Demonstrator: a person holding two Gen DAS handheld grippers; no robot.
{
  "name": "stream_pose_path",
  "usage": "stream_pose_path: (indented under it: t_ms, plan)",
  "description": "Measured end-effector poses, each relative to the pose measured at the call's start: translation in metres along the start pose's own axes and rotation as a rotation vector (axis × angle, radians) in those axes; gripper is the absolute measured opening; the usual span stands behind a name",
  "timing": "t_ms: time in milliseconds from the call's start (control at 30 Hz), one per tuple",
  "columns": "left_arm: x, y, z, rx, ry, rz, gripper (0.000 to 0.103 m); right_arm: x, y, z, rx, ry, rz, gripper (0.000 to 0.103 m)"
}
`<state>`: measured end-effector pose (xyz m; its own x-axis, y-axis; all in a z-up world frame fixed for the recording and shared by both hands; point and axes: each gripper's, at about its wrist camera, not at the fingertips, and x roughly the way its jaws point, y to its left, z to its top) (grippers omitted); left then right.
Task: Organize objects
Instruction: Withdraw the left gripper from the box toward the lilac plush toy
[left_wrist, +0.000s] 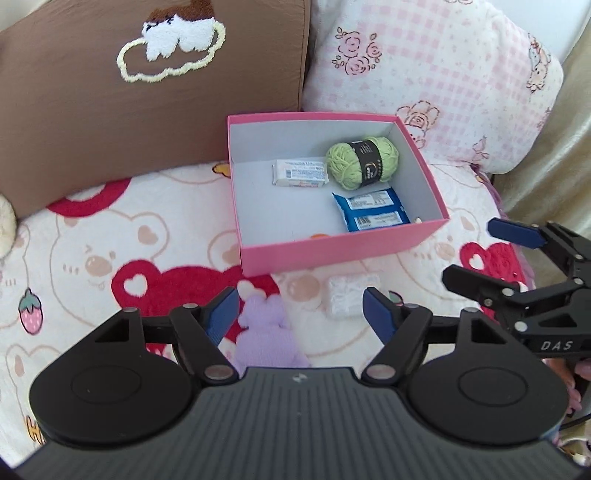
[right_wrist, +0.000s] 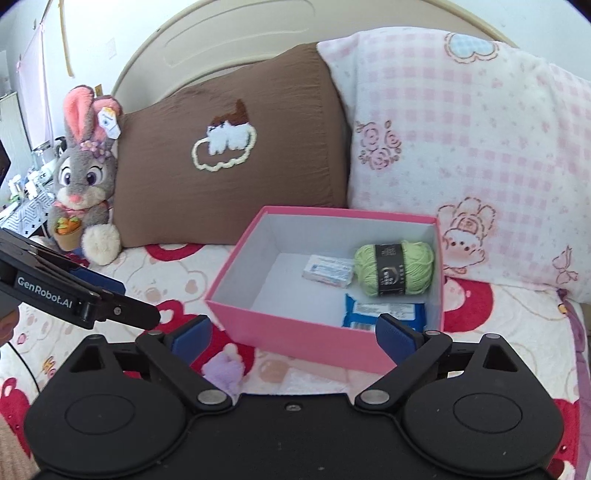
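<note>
Pink box (left_wrist: 343, 245) near wall hiding an orange item, purple plush (left_wrist: 266, 339) partly covered, both grippers' jaws apart, empty.

orange item (left_wrist: 318, 235): only a sliver shows above the pink box's (left_wrist: 332, 251) near wall; kind unclear.
purple plush (left_wrist: 264, 339): lower part hidden behind the left gripper's body.
blue packet (right_wrist: 384, 314): near edge hidden by box wall.
white packet (left_wrist: 300, 172): print too small to read.
plush rabbit (left_wrist: 5, 229): cut off at left edge.

matt card box (left_wrist: 332, 251), fluffy yarn (left_wrist: 362, 162)
</note>
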<state>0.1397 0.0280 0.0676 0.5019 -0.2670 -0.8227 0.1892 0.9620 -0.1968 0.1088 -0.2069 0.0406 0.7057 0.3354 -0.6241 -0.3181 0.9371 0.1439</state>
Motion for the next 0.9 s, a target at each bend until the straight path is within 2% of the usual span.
stream_pose_path:
  t_ms: [333, 533, 700, 900]
  plan:
    - [-0.013, 0.007, -0.032, 0.003, 0.002, -0.013, 0.083, -0.02, 0.023, -0.008, -0.049, -0.016, 0.002, 0.098]
    - [-0.009, 0.011, -0.046, -0.007, 0.007, -0.027, 0.088, -0.018, 0.026, -0.016, -0.04, 0.029, 0.004, 0.097]
    - [-0.01, 0.022, -0.055, -0.046, -0.029, -0.028, 0.089, -0.019, 0.03, -0.025, -0.042, 0.061, 0.024, 0.097]
    - [-0.004, 0.035, -0.063, -0.071, -0.035, -0.032, 0.091, -0.016, 0.041, -0.034, -0.06, 0.08, 0.034, 0.097]
